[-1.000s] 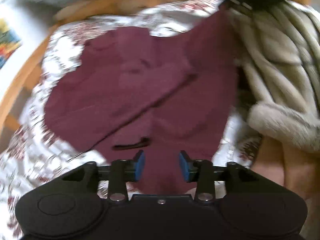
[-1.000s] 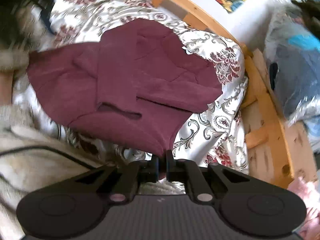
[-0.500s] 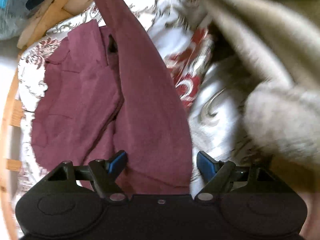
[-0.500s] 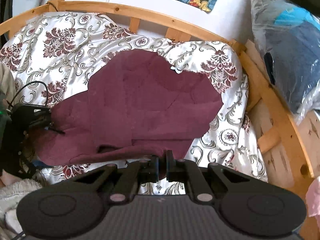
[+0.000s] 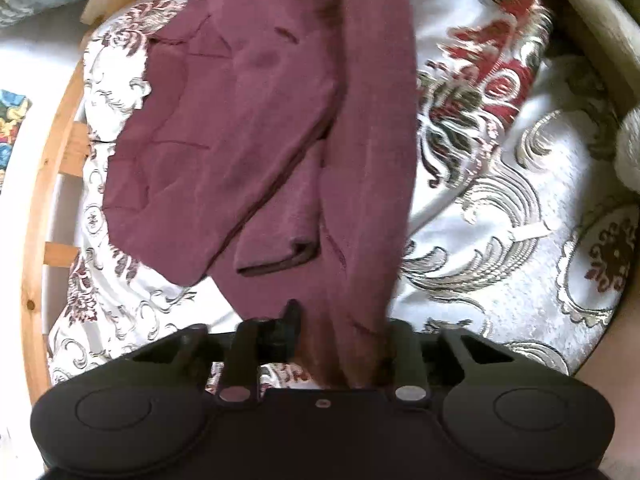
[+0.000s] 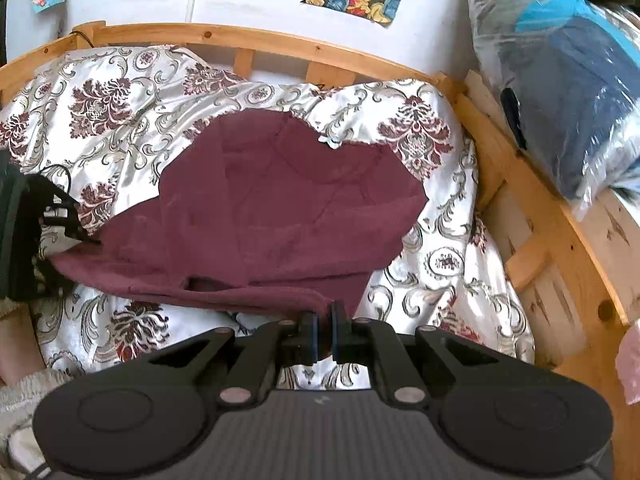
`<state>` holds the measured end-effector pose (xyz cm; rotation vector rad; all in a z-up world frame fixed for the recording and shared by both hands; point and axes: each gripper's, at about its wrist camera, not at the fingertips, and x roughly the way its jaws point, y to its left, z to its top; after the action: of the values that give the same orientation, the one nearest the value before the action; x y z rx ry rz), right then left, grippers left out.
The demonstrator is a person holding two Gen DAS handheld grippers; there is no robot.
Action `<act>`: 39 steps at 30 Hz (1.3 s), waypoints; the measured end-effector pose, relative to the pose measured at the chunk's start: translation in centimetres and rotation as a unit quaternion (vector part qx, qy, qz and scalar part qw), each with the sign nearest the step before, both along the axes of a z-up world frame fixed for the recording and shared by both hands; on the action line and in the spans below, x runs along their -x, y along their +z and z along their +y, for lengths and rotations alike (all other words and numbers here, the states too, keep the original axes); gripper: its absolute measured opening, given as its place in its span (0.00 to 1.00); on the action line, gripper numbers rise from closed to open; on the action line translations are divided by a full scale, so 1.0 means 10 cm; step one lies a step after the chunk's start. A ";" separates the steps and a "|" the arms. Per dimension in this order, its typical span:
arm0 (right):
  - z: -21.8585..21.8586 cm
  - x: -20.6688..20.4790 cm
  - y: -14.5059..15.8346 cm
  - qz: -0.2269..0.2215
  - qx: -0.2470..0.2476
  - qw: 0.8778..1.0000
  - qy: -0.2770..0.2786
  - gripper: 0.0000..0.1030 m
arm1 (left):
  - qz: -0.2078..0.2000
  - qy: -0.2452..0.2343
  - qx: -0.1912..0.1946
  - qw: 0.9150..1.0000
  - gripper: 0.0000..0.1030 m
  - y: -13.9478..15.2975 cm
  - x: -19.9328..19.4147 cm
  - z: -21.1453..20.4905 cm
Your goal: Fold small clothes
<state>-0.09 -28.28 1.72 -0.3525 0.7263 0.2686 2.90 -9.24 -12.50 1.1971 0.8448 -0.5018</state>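
On the patterned bedspread (image 6: 120, 128) a maroon top (image 6: 280, 208) lies half folded. Right gripper (image 6: 323, 334) pinches its near hem; left gripper (image 5: 340, 344) straddles a raised fold, grip unclear. Best carry both corners level.

Floral bedspread (image 6: 120, 92) in a wooden bedframe (image 6: 280, 46) (plastic-wrapped bundle (image 6: 568, 92) alongside)
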 end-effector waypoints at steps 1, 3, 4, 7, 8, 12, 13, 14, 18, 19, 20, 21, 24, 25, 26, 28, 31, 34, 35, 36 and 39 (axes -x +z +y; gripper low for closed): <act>-0.02 0.02 -0.02 0.001 0.000 1.000 -0.002 0.07 | -0.007 0.001 0.005 1.000 0.13 0.03 -0.01 0.01; -0.05 0.07 -0.04 0.002 -0.002 1.000 -0.007 0.07 | -0.029 0.003 0.019 0.999 0.07 0.09 0.01 0.02; -0.07 0.09 -0.05 0.002 -0.003 1.000 -0.011 0.07 | -0.042 0.004 0.028 0.999 0.07 0.14 0.03 0.03; -0.12 0.19 -0.05 -0.004 -0.014 1.000 -0.025 0.07 | -0.071 0.007 0.059 0.996 0.06 0.33 0.08 0.08; -0.14 0.23 -0.04 -0.009 -0.017 0.999 -0.028 0.07 | -0.075 0.011 0.068 0.995 0.06 0.40 0.09 0.10; -0.16 0.46 0.03 -0.027 -0.031 0.998 -0.038 0.07 | -0.064 0.020 0.094 0.993 0.05 0.67 0.16 0.21; -0.16 0.51 0.06 -0.029 -0.033 0.998 -0.038 0.07 | -0.060 0.019 0.098 0.993 0.05 0.72 0.16 0.25; -0.16 0.56 0.09 -0.028 -0.034 0.998 -0.037 0.07 | -0.056 0.016 0.102 0.993 0.05 0.77 0.20 0.27; -0.16 0.64 0.16 -0.025 -0.037 0.998 -0.040 0.07 | -0.037 0.013 0.129 0.991 0.06 0.96 0.29 0.32; -0.16 0.61 0.16 -0.025 -0.042 0.998 -0.045 0.07 | -0.037 0.019 0.142 0.989 0.06 0.99 0.27 0.35; -0.18 0.56 0.15 -0.024 -0.049 0.997 -0.050 0.07 | -0.038 0.029 0.160 0.986 0.06 1.02 0.22 0.36; -0.20 0.49 0.14 -0.024 -0.058 0.996 -0.056 0.07 | -0.040 0.040 0.175 0.983 0.06 1.04 0.18 0.36; -0.21 0.20 0.10 -0.038 -0.067 0.994 -0.072 0.07 | -0.058 0.078 0.220 0.971 0.06 1.09 -0.14 0.39; -0.22 0.09 0.10 -0.042 -0.069 0.994 -0.075 0.07 | -0.062 0.095 0.234 0.966 0.06 1.11 -0.28 0.40; -0.22 -0.03 0.10 -0.048 -0.072 0.993 -0.081 0.07 | -0.066 0.113 0.248 0.960 0.06 1.13 -0.45 0.43; -0.23 -0.32 0.10 -0.060 -0.074 0.991 -0.096 0.07 | -0.067 0.146 0.272 0.949 0.07 1.17 -0.78 0.48; -0.23 -0.73 0.04 -0.083 -0.086 0.985 -0.124 0.07 | -0.082 0.191 0.300 0.931 0.07 1.16 -1.26 0.57; -0.24 -1.13 -0.05 -0.097 -0.112 0.977 -0.150 0.07 | -0.077 0.225 0.315 0.919 0.07 1.05 -1.71 0.64; -0.23 -1.31 -0.10 -0.102 -0.115 0.975 -0.157 0.07 | -0.073 0.234 0.316 0.916 0.08 0.99 -1.87 0.66; -0.21 -1.44 -0.13 -0.105 -0.117 0.974 -0.161 0.07 | -0.068 0.238 0.316 0.916 0.09 0.95 -1.99 0.67; -0.18 -1.89 -0.29 -0.104 -0.130 0.970 -0.176 0.07 | -0.056 0.245 0.320 0.913 0.13 0.87 -2.32 0.75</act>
<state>18.77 -30.12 -1.18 0.0021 0.5266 -0.0122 26.07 -1.77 -3.85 0.3801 0.7616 -0.2564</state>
